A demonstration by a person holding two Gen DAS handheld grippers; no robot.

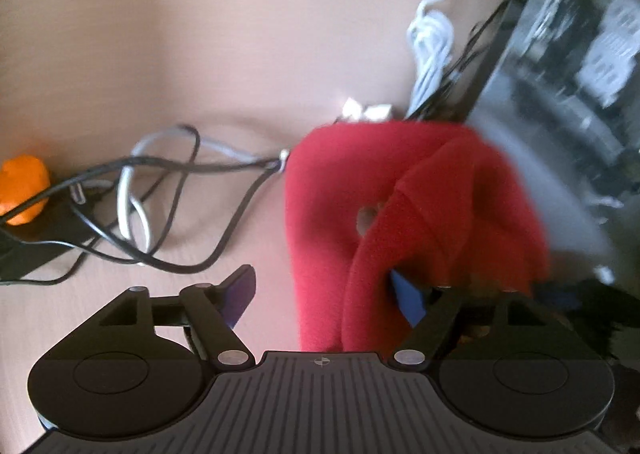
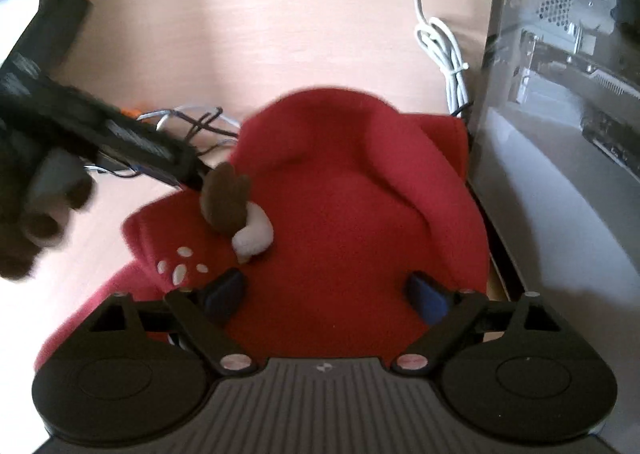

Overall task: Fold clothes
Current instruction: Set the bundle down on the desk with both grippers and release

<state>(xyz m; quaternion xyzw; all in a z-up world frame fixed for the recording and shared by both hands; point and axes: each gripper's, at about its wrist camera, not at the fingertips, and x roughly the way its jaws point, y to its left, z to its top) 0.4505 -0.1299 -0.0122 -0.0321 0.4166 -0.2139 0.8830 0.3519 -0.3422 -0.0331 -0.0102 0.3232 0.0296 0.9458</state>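
Note:
A small red fleece garment point(image 2: 340, 222) lies bunched on the light wooden table point(image 2: 248, 34). It has a brown and white plush ornament point(image 2: 236, 214) and white paw prints point(image 2: 182, 266). My right gripper point(image 2: 326, 292) is open, its blue-padded fingers point(image 2: 224, 290) straddling the near part of the garment. In the left wrist view the garment point(image 1: 332, 222) hangs folded over the right finger point(image 1: 408, 298) of my left gripper point(image 1: 324, 294), which is open. The left gripper also shows in the right wrist view point(image 2: 120, 142), reaching in from the left towards the ornament.
A tangle of black and white cables point(image 1: 132, 206) and an orange object point(image 1: 24, 186) lie at left. A coiled white cable point(image 2: 444, 54) lies beyond the garment. A metal computer case point(image 2: 560, 94) stands along the right side.

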